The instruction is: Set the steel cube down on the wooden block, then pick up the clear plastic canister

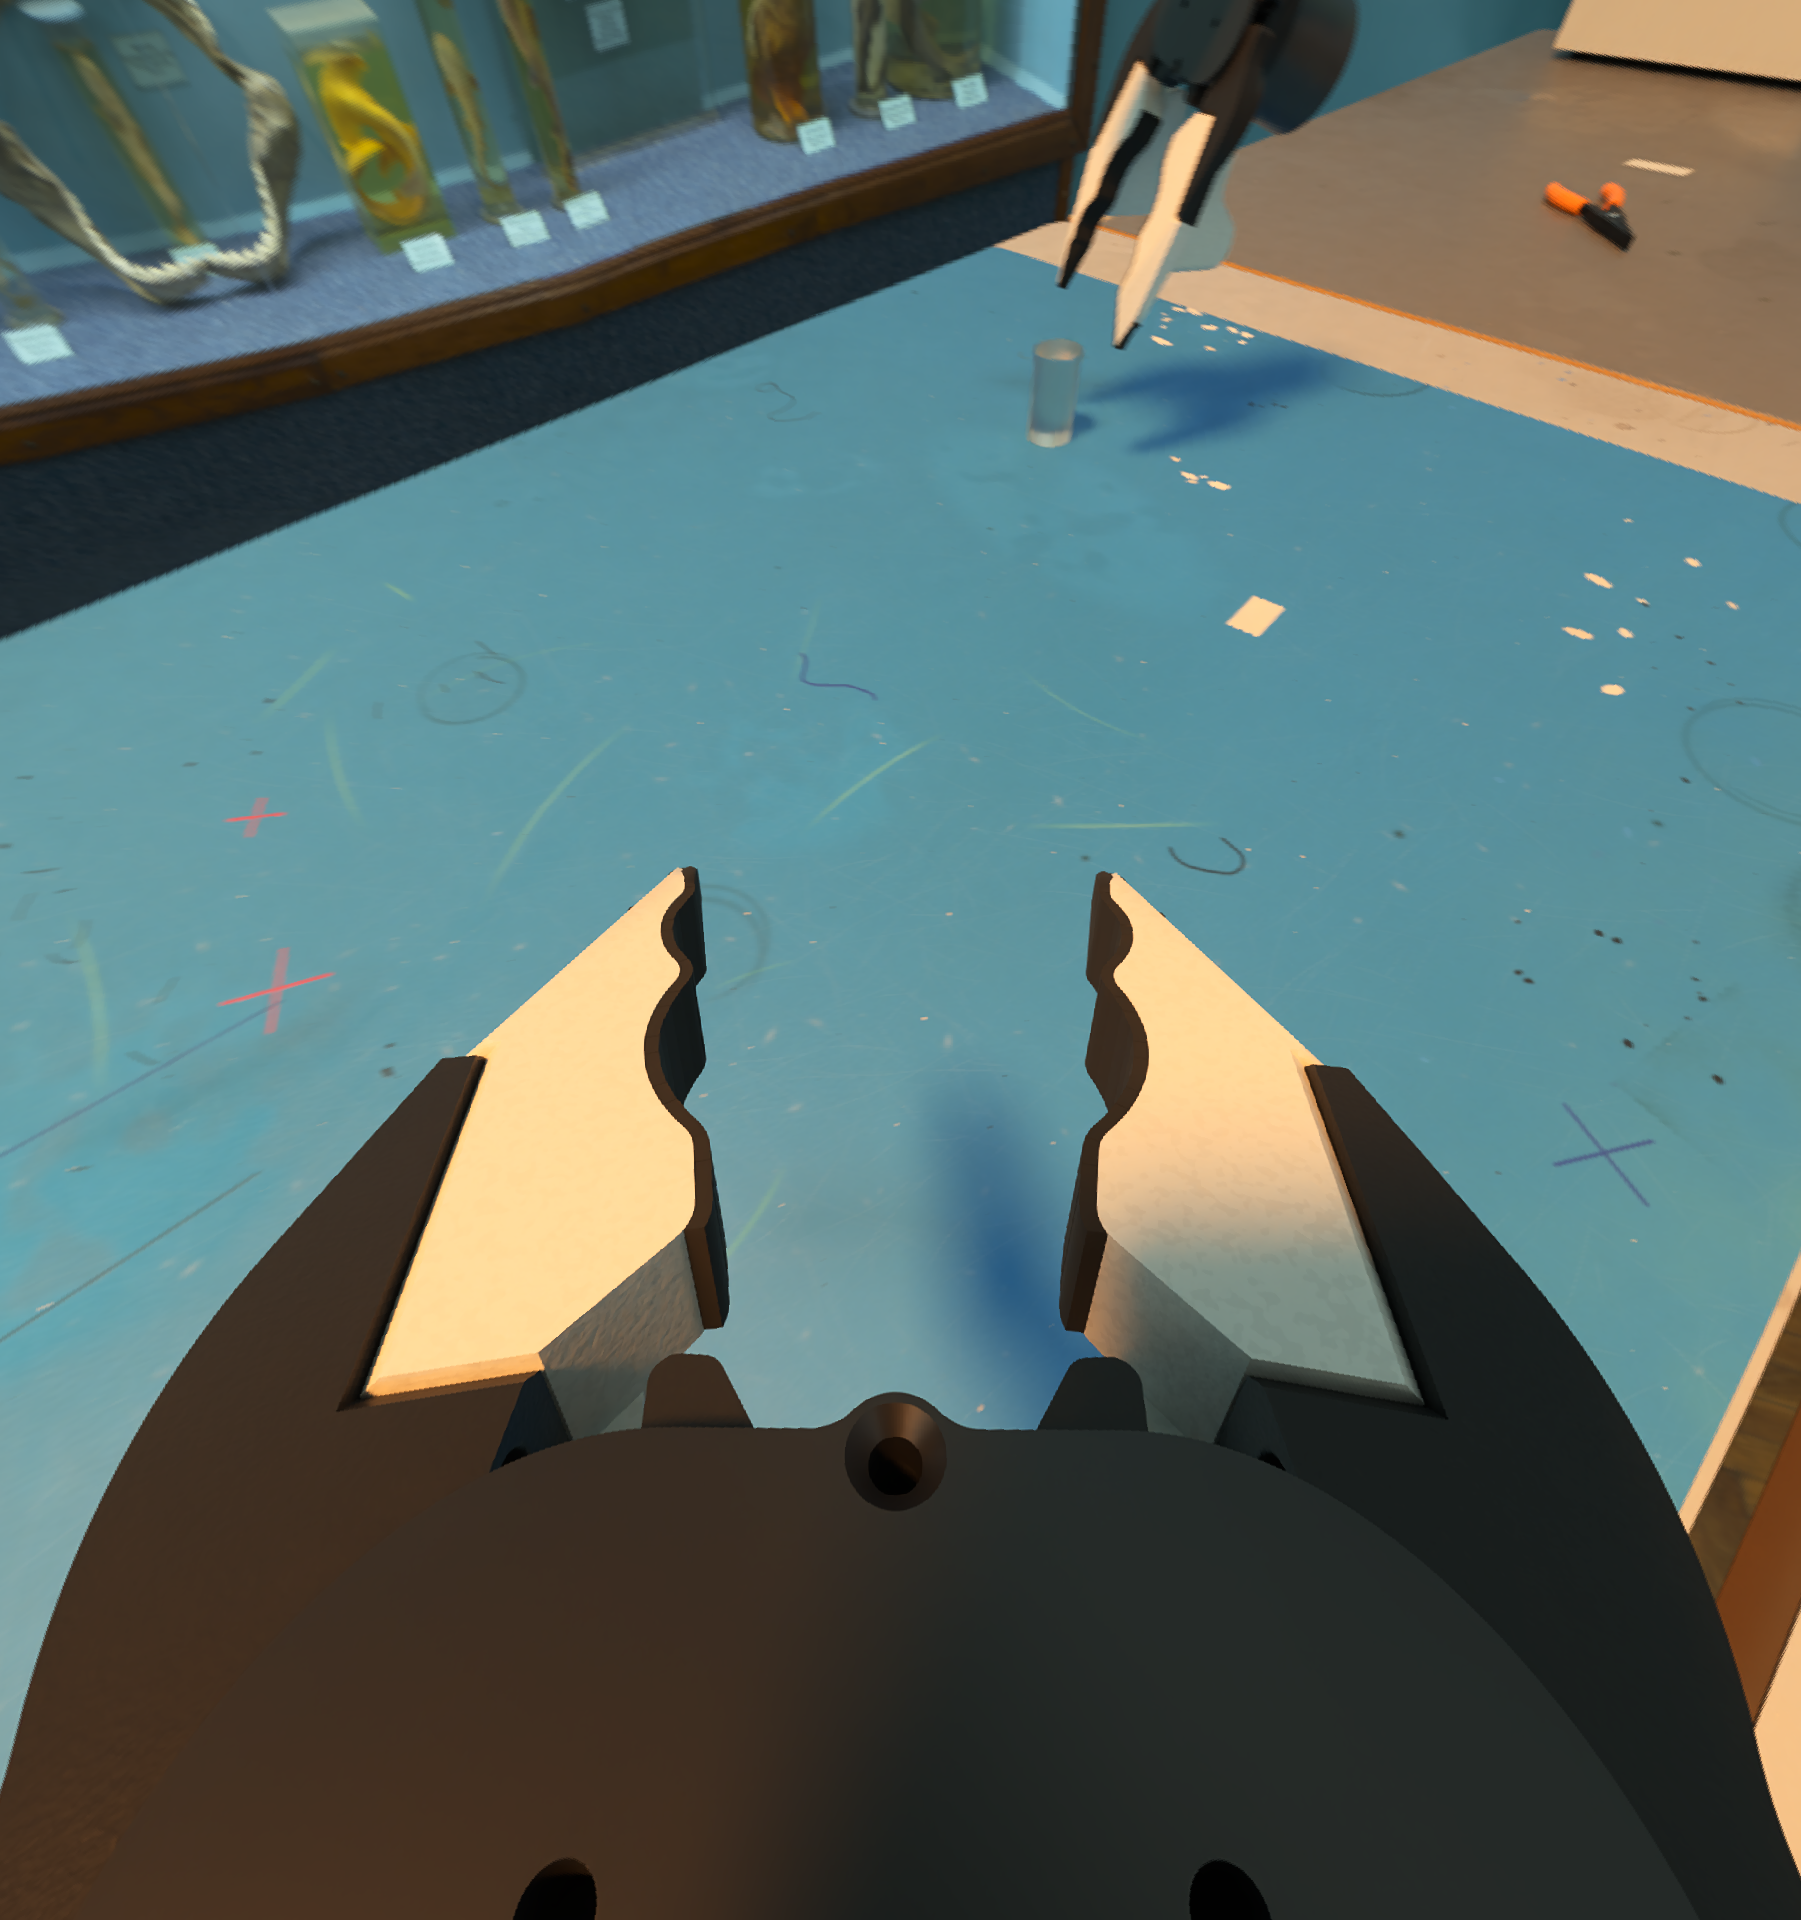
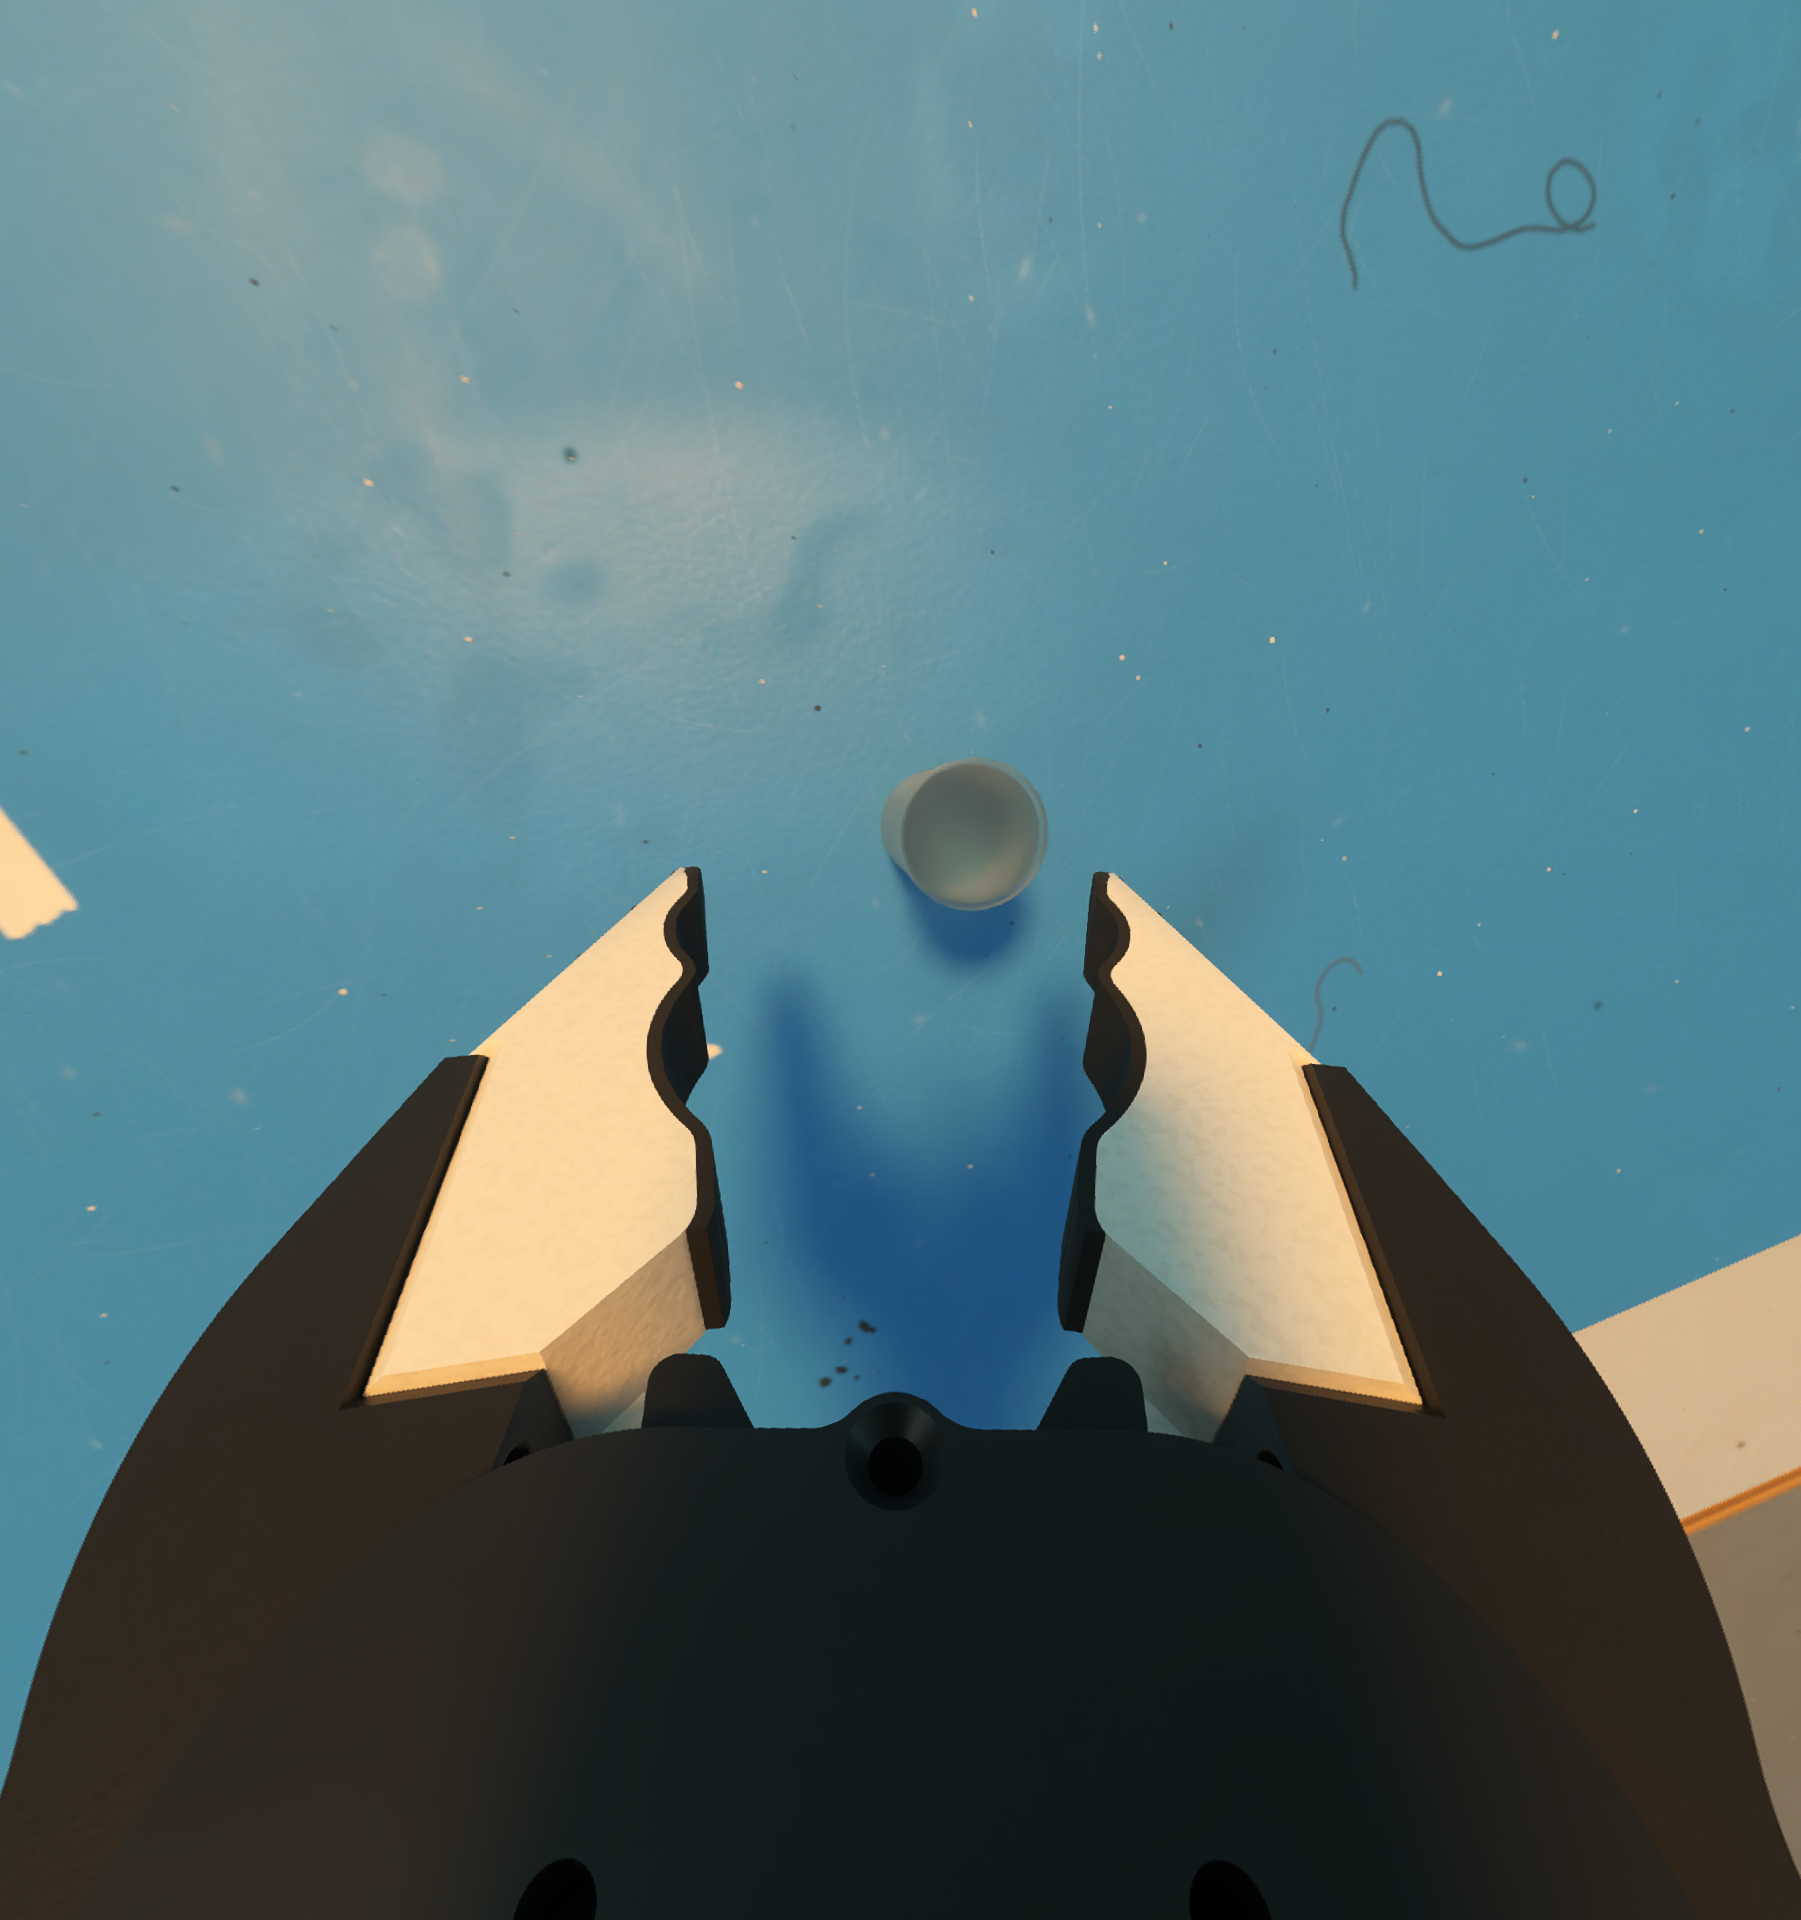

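The clear plastic canister (image 1: 1055, 393) stands upright on the blue table (image 1: 875, 675) at the far side. My right gripper (image 1: 1093, 312) hangs open just above and to the right of it, fingertips pointing down. In the right wrist view I look straight down on the canister (image 2: 967, 833), which lies just beyond my open right gripper (image 2: 896, 873), slightly right of the gap's middle. My left gripper (image 1: 896, 873) is open and empty over the near part of the table. No steel cube or wooden block is in view.
A display case (image 1: 460, 208) with jars runs along the table's far left edge. A grey bench (image 1: 1550, 260) at the back right holds an orange and black tool (image 1: 1590, 211). The table's right edge (image 1: 1789, 1299) is near my left gripper.
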### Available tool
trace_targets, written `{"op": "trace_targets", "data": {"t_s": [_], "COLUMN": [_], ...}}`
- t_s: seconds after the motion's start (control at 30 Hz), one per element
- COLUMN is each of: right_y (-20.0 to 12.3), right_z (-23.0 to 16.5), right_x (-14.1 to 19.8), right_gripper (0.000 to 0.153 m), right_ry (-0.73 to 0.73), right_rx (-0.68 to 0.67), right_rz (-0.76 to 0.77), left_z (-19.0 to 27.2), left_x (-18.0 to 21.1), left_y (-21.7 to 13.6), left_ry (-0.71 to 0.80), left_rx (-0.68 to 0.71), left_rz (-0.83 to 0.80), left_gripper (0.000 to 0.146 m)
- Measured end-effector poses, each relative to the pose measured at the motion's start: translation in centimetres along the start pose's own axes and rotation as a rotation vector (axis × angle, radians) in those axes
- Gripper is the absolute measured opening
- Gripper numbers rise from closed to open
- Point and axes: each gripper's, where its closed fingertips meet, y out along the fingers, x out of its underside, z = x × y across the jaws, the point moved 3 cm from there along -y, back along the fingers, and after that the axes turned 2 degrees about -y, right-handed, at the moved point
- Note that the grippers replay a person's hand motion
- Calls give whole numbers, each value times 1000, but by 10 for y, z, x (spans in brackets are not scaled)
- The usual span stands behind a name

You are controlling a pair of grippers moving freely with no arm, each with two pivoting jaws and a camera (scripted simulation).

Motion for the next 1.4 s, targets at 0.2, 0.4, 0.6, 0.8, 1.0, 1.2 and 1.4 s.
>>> {"op": "trace_targets", "data": {"t_s": [0.2, 0.4, 0.6, 0.8, 1.0, 1.2, 1.4], "right_y": [16, 26, 32, 40, 32, 10, -12], "right_z": [7, 11, 14, 16, 17, 18, 13], "right_x": [0, 4, 4, 9, 10, 13, 12], "right_gripper": [66, 66, 59, 44, 35, 35, 35], "right_ry": [-16, -10, 13, 28, 33, 51, 61], "right_rx": [-17, -26, -56, -61, -13, 36, 77], "right_rz": [-23, -40, -31, -60, -28, -32, -26], "left_z": [16, 15, 17, 18, 17, 16, 16], "left_x": [13, 16, 18, 21, 22, 20, 18], "left_y": [24, 27, 29, 31, 34, 38, 40], "left_ry": [-25, -40, -41, -42, -55, -51, -47], "left_rx": [75, 82, 93, 98, 101, 119, 134], "left_rz": [-20, -18, -22, -25, -3, 12, 30], "left_gripper": [74, 73, 72, 72, 72, 72, 72]}}
